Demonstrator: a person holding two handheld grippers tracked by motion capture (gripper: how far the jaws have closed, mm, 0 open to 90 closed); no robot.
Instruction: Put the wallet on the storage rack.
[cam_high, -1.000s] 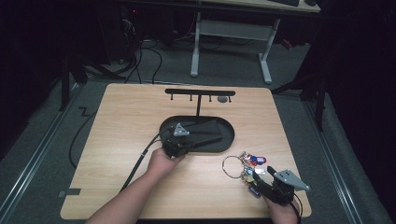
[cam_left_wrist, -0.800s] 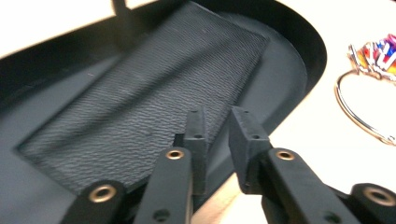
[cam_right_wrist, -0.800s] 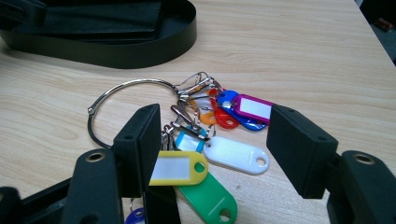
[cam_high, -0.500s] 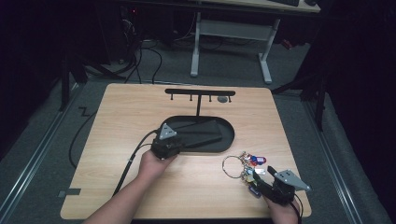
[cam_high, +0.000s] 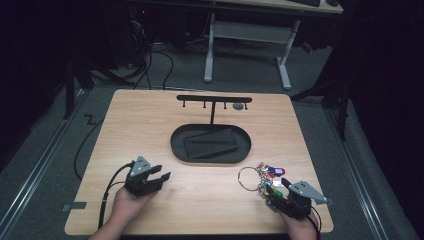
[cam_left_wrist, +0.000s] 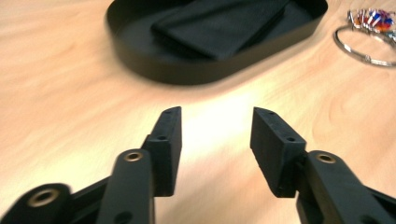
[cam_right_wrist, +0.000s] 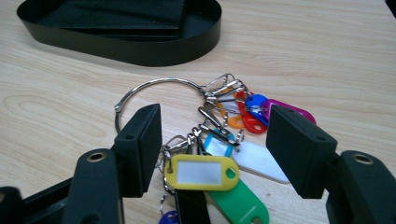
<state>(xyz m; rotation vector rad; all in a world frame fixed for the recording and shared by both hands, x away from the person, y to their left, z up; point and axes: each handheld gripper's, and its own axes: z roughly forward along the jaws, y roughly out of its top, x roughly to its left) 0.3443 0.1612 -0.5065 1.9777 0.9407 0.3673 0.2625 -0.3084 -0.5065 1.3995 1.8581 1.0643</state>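
1. High view: left gripper (cam_high: 159, 181) sits near the tabletop's front-left corner; right gripper (cam_high: 274, 192) near the front-right corner, over the key bunch (cam_high: 264, 179).
2. Black oval tray (cam_high: 176, 145) lies mid-tabletop with a flat black pad (cam_high: 210, 142) in it; a black hook rack (cam_high: 214, 98) stands behind it toward the far edge.
3. Right gripper view adds detail: steel ring (cam_right_wrist: 156, 91), coloured tags, a yellow tag (cam_right_wrist: 201, 172) and a green tag (cam_right_wrist: 240, 200) between the jaws. Jaws stand wide, pads clear of the tags.
4. Left gripper view: bare wood between the jaws, tray ahead, ring at the upper right. Jaws moderately wide, nothing held.
5. Change: a second ago the left gripper was at the tray's front-left rim; it now sits back toward the front edge, jaws having just been opening. Right gripper and keys unchanged.
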